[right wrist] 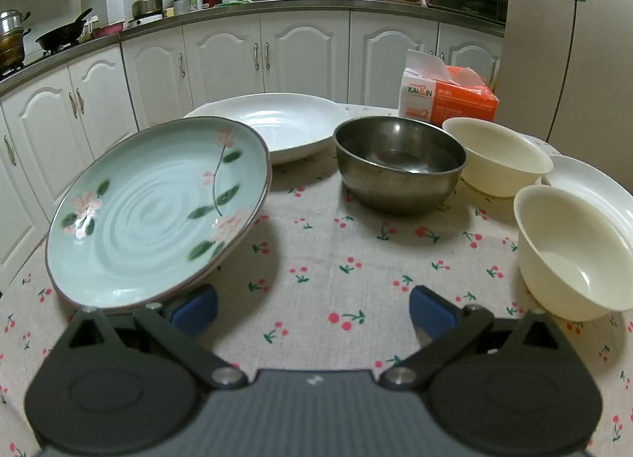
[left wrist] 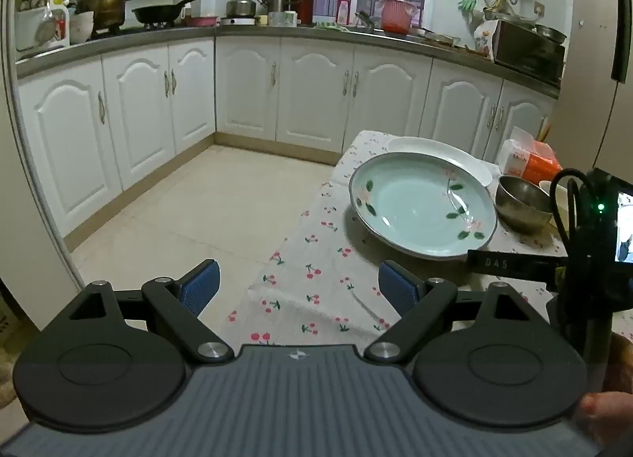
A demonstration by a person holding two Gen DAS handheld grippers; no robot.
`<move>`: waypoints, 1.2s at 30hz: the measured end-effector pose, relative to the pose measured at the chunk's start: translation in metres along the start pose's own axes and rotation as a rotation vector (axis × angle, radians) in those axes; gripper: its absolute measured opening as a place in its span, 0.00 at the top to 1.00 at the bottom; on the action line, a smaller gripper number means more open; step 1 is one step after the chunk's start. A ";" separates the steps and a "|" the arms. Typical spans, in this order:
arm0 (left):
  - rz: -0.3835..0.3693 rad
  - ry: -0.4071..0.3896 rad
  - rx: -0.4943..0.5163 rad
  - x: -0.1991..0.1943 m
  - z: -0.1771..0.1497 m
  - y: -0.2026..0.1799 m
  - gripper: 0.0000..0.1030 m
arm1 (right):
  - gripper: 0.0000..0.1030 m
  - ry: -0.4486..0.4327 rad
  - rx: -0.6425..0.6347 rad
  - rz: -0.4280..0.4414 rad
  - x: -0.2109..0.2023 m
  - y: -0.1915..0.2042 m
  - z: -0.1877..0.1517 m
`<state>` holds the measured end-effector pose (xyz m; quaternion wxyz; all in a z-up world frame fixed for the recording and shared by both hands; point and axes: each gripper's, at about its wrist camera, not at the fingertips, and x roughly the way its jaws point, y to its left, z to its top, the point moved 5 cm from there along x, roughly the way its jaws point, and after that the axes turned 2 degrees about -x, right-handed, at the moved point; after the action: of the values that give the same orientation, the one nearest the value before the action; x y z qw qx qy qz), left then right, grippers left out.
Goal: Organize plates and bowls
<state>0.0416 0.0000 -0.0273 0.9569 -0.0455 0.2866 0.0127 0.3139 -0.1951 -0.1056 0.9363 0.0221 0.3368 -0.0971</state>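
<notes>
Left gripper (left wrist: 297, 283): grey ribbed body at the bottom of the frame, two black round discs, black link arms with silver pivot screws, blue textured pads (left wrist: 199, 286). Right gripper (right wrist: 312, 308): same build and blue pads (right wrist: 429, 312); in the left wrist view it shows at right edge as a black block with looped black cables and a green light.

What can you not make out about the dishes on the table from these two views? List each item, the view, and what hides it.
- White plate, right wrist view: mostly hidden behind the near cream bowl and cut by the frame edge.
- Steel bowl, left wrist view: partly covered by the right gripper's body and cable.
- Green flowered plate, right wrist view: what props its raised edge is unseen.
</notes>
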 end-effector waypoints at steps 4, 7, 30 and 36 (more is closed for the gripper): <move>0.002 -0.017 -0.001 -0.006 0.001 -0.002 0.00 | 0.00 0.005 0.000 0.000 0.000 0.000 0.000; 0.002 0.004 -0.002 -0.003 -0.001 -0.002 0.00 | 0.00 0.006 0.006 -0.005 -0.002 0.000 -0.002; -0.067 -0.021 0.016 -0.035 -0.008 -0.014 0.00 | 0.01 -0.154 0.008 -0.014 -0.131 -0.031 -0.027; -0.093 -0.043 0.029 -0.047 -0.008 -0.023 0.00 | 0.01 -0.185 0.013 -0.011 -0.168 -0.036 -0.027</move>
<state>-0.0007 -0.0232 -0.0068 0.9630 -0.0447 0.2636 -0.0348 0.1628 -0.1995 -0.0191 0.9627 0.0174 0.2484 -0.1062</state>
